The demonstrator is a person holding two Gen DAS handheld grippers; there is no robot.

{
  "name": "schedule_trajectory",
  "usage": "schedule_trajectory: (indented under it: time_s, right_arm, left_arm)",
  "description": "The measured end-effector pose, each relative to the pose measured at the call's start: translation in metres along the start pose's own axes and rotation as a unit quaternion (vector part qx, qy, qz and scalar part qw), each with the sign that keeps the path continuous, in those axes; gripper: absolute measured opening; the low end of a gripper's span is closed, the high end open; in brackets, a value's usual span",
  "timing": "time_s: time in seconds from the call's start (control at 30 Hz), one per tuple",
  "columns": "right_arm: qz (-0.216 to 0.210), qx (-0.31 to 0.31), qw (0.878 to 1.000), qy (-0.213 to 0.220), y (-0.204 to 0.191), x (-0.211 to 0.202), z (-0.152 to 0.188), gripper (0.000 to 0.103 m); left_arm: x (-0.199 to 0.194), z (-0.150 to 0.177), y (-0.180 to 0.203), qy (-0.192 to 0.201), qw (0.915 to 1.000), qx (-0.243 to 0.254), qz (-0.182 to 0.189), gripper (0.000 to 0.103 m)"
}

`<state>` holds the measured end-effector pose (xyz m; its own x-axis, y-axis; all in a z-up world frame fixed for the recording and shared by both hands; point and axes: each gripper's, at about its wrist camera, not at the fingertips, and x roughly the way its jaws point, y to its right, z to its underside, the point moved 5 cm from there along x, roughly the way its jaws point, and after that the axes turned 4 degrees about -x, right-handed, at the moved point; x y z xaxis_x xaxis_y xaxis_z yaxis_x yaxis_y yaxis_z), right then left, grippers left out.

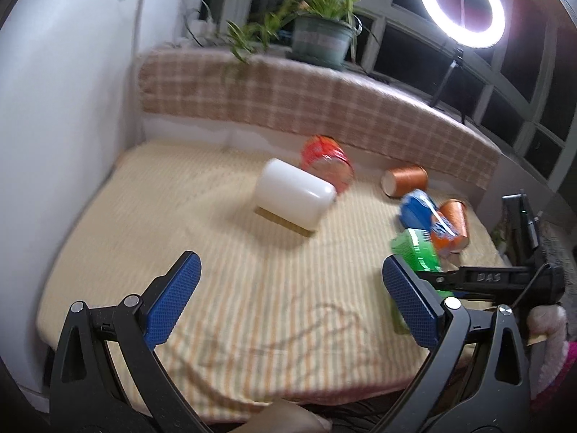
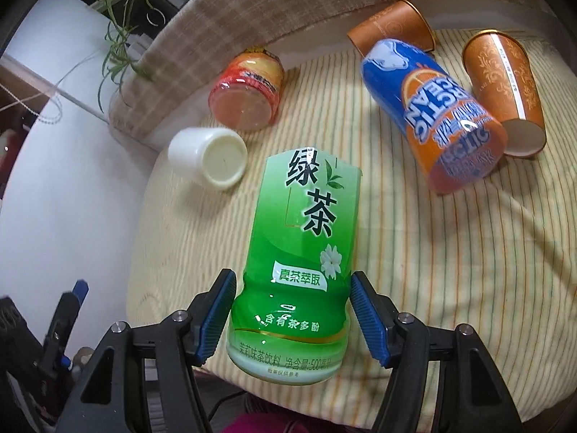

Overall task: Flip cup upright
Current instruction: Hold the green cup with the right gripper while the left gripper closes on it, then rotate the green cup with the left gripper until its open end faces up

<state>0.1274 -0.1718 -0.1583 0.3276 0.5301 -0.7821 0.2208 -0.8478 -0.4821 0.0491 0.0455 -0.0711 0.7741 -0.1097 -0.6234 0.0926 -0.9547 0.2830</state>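
A green tea-label cup (image 2: 299, 252) sits between the blue pads of my right gripper (image 2: 292, 288), which is shut on its lower part; it also shows in the left wrist view (image 1: 414, 249). My left gripper (image 1: 288, 288) is open and empty above the striped cloth (image 1: 216, 288). Other cups lie on their sides: a white cup (image 1: 294, 196) (image 2: 209, 157), a red cup (image 1: 326, 162) (image 2: 249, 90), a blue-and-orange cup (image 2: 436, 115) (image 1: 425, 213), and two brown paper cups (image 2: 505, 90) (image 2: 393, 25).
A checked cushion (image 1: 306, 104) runs along the back of the surface. A potted plant (image 1: 321, 32) stands behind it and a ring light (image 1: 461, 5) at the back right. A white wall (image 1: 65, 108) borders the left.
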Motion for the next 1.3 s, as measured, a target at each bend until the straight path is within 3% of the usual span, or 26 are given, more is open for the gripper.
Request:
schedule_trajectory:
  time_s: [0.3, 0.47, 0.77, 0.97, 1.03, 1.07, 1.13, 1.3]
  right_arm:
    - [0.013, -0.030, 0.999, 0.006, -0.001, 0.005, 0.003, 0.069]
    - [0.015, -0.047, 0.998, 0.033, -0.002, -0.011, 0.007, 0.079]
    - [0.044, -0.025, 0.994, 0.096, 0.032, -0.068, 0.034, 0.082]
    - [0.064, 0.020, 0.990, 0.120, 0.063, -0.095, 0.058, 0.083]
    - [0.063, 0.041, 0.989, 0.125, 0.075, -0.102, 0.063, 0.083]
    - [0.065, 0.049, 0.988, 0.129, 0.079, -0.105, 0.065, 0.083]
    - [0.068, 0.060, 0.987, 0.134, 0.087, -0.112, 0.070, 0.083]
    - [0.072, 0.077, 0.985, 0.134, 0.098, -0.115, 0.078, 0.083]
  left_arm:
    - [0.018, 0.002, 0.021, -0.060, 0.9955, -0.021, 0.070, 0.097]
    - [0.036, 0.004, 0.036, -0.098, 0.9889, -0.030, 0.107, 0.097]
    - [0.078, 0.007, 0.070, -0.182, 0.9654, -0.060, 0.177, 0.095]
    - [0.116, 0.011, 0.086, -0.250, 0.9397, -0.101, 0.210, 0.094]
    - [0.128, 0.015, 0.089, -0.269, 0.9325, -0.114, 0.213, 0.090]
    - [0.134, 0.017, 0.091, -0.276, 0.9306, -0.115, 0.211, 0.082]
    - [0.142, 0.019, 0.094, -0.286, 0.9266, -0.122, 0.211, 0.082]
    - [0.158, 0.024, 0.103, -0.296, 0.9259, -0.114, 0.205, 0.082]
